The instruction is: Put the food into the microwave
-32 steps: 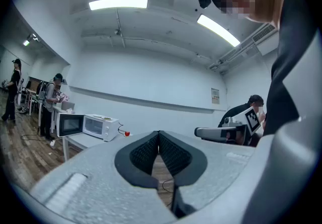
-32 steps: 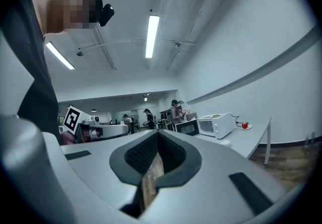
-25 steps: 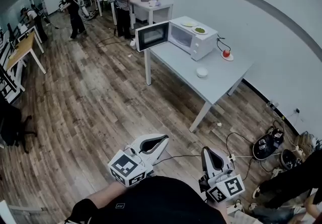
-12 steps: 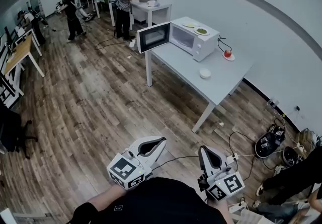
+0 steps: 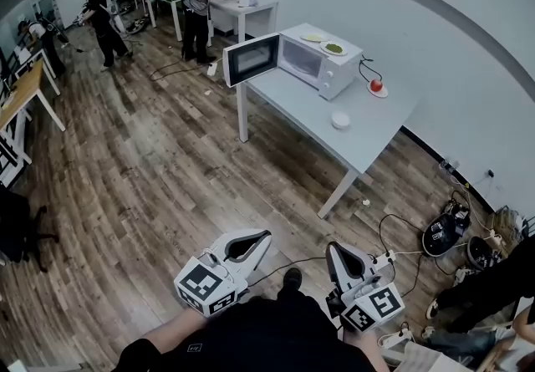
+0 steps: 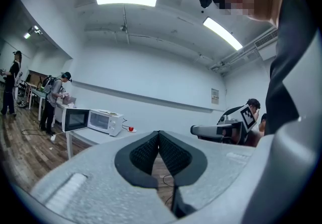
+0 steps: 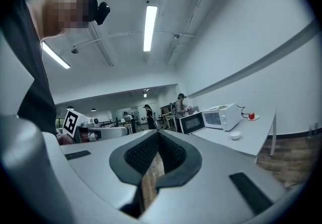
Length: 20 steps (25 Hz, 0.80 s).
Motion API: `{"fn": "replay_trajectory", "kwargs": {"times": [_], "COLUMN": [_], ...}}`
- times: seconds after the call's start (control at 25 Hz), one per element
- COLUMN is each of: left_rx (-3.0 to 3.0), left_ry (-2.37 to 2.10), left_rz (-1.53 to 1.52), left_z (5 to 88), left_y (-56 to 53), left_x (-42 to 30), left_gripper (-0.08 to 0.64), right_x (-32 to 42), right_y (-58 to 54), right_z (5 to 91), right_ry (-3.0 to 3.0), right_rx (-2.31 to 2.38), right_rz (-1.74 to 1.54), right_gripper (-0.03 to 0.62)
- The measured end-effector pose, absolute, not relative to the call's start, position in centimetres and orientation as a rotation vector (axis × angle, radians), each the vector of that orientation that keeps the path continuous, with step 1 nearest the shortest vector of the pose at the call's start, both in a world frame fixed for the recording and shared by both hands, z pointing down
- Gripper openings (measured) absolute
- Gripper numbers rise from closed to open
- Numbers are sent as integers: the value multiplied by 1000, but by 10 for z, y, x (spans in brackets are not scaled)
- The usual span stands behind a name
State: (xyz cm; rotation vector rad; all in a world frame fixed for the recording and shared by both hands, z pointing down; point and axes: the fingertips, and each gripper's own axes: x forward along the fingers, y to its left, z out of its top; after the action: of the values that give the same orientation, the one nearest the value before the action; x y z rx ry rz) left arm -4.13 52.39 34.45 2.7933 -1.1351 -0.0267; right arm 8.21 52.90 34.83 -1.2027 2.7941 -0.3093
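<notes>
Head view: the plate of green food [image 5: 333, 48] is seen atop the microwave [image 5: 326, 76], upper centre; likely light, rigid, best gripped by its rim. Left gripper [image 5: 264, 236] and right gripper [image 5: 333, 248] are closed, empty.

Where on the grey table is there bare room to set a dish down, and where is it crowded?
Bare: the table at its near end, from the white bowl to the near corner, and the strip between the bowl and the open microwave door. Crowded: the wall side, with the microwave and red object.

Food [image 5: 333, 49] atop microwave [image 5: 321, 66] too small to identify.
</notes>
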Motion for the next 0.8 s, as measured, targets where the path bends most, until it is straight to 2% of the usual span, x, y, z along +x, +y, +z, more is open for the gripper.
{"fn": "replay_trajectory", "kwargs": {"times": [0.8], "left_rx": [2750], "left_ry": [-1262], "left_rz": [59], "left_z": [339], "left_y": [344], "left_x": [0], "left_gripper": [9], "right_x": [122], "right_y": [334], "right_z": [351], "right_ry": [2809], "right_rx": [-1039], "right_rz": [-343], "right_gripper": [15]}}
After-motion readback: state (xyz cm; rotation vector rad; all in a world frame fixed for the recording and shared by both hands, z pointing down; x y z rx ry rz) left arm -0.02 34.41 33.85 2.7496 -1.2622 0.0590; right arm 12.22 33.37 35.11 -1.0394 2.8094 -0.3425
